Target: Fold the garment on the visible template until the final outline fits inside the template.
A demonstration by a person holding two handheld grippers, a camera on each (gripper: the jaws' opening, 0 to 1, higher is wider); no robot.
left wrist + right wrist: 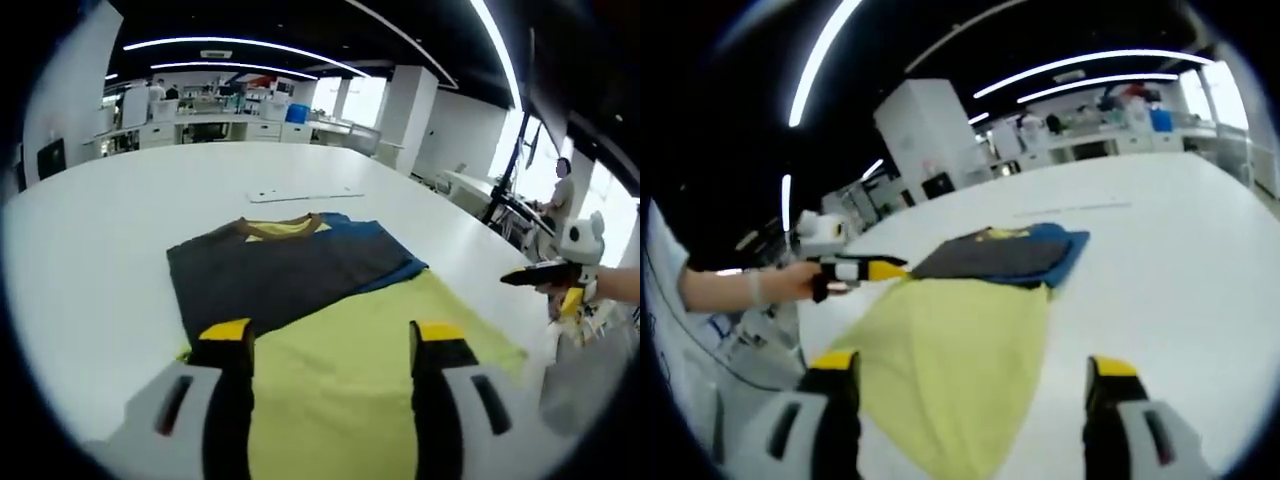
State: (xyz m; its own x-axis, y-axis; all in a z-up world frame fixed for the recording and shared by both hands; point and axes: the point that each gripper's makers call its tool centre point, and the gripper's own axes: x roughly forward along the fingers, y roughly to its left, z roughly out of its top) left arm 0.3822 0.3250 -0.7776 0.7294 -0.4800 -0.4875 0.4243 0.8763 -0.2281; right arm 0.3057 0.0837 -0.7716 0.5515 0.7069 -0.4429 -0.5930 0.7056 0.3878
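Observation:
The garment lies flat on the white table (90, 260). Its far part is dark grey (280, 270) with a yellow collar (280, 228) and a blue edge (400, 272); its near part is yellow-green (360, 360). My left gripper (332, 335) hovers open over the yellow-green part, nothing between its jaws. My right gripper (540, 272) enters from the right, held by a hand off the cloth's right edge. In the right gripper view the right gripper (970, 365) stands open above the yellow-green cloth (960, 340), with the dark part (990, 255) beyond and the left gripper (865, 268) at the left.
A thin white strip (305, 195) lies on the table beyond the collar, also the strip (1070, 208) in the right gripper view. Desks, shelves and white pillars (400, 105) stand past the table's far edge. A person sits at the right (560, 195).

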